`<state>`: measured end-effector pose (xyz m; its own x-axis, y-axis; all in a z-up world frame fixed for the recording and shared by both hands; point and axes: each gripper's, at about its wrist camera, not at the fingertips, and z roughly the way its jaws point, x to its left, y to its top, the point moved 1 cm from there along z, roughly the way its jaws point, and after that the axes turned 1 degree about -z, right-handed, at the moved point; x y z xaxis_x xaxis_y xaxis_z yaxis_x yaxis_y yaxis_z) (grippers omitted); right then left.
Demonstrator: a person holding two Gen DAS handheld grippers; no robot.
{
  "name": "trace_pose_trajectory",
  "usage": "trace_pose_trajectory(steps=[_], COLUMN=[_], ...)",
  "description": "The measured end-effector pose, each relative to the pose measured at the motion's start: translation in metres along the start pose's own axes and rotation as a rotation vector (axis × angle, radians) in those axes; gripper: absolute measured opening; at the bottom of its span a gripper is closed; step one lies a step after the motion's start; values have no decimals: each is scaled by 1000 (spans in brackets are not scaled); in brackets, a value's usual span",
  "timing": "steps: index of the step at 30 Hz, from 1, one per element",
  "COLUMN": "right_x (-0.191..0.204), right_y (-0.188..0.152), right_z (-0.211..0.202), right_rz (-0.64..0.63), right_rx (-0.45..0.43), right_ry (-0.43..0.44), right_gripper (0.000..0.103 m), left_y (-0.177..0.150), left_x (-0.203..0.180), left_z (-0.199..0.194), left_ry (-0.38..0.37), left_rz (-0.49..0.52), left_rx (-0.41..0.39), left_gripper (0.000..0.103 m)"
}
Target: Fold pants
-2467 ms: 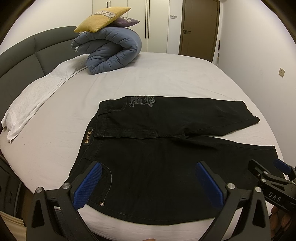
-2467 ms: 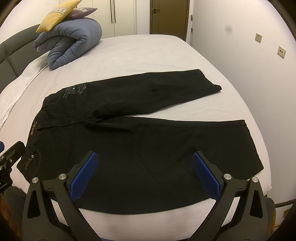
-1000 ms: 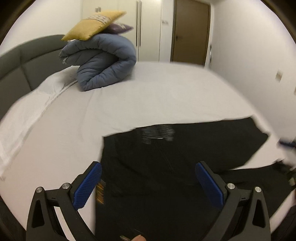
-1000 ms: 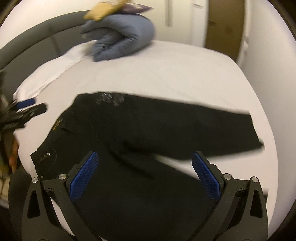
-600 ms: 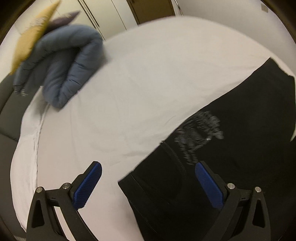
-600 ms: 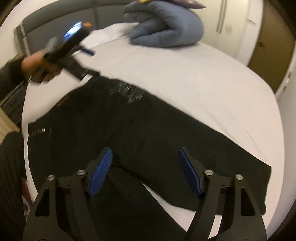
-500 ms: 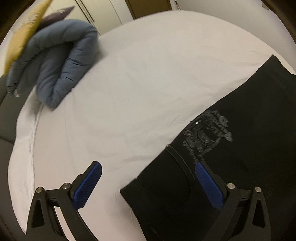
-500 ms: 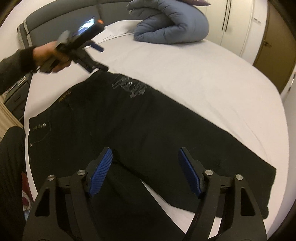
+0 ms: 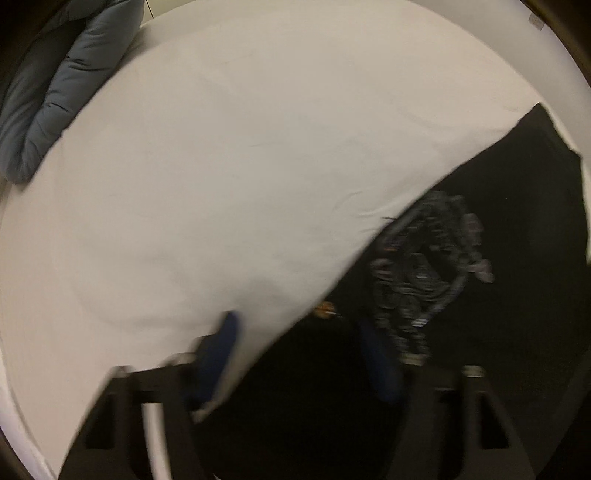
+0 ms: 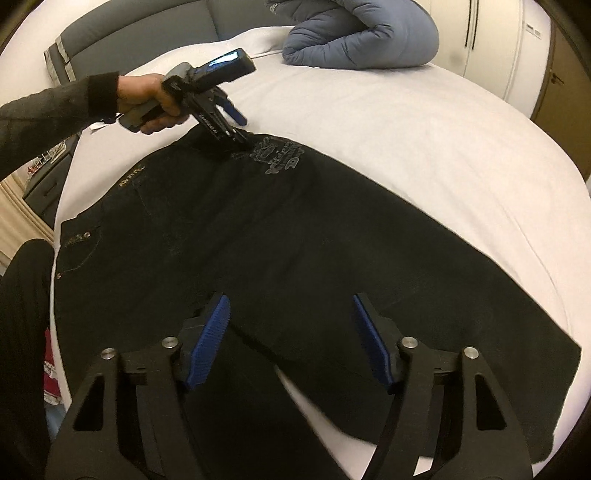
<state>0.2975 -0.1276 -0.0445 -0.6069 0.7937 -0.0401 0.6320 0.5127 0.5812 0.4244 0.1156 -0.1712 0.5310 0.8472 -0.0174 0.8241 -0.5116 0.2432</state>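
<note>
A wide bed (image 10: 424, 122) covered by a smooth white sheet (image 9: 240, 147) is filling most of both views. A puffy grey-blue duvet (image 10: 362, 40), rolled into a thick bundle, is lying on the sheet near the head of the bed. A padded dark grey headboard (image 10: 129, 33) is curving behind it. White wardrobe doors (image 10: 495, 48) with slim dark handles are standing beyond the bed, and a brown wooden door (image 10: 561, 77) is showing just beside them at the right edge. A dark bedside cabinet (image 10: 46, 184) is sitting low at the left.
</note>
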Motion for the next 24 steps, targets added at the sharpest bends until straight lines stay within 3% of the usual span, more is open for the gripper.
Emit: trace_pose_trajectory(steps=[1,7,10,15,18,24], right_x=[-2,-12,-15,-23,-23,-25], right_y=[7,58,82,111,123,138], right_z=[2,25,40,69,84,110], right_rz=[-4,-44,-74,-113,-155,-230], right_rx=[-7,-27,-29,4,25,94], right_ry=[0,-19,-14,-23,-33,-24], right_gripper=[62,61,59,47,47,47], left_y=[-1,-24,-40,-70,-83,-79], left_x=[-3,-35,-49,-87,-92,-77], left_z=[-3,-35,-58,-87,-93,-91], left_ry=[-9,104,141,230,238,232], left_rz=[-2,39,52,134,143,145], left_rx=[-9,-130,-210,-310,-340,-359], left_gripper=[18,7,7,6,6,6])
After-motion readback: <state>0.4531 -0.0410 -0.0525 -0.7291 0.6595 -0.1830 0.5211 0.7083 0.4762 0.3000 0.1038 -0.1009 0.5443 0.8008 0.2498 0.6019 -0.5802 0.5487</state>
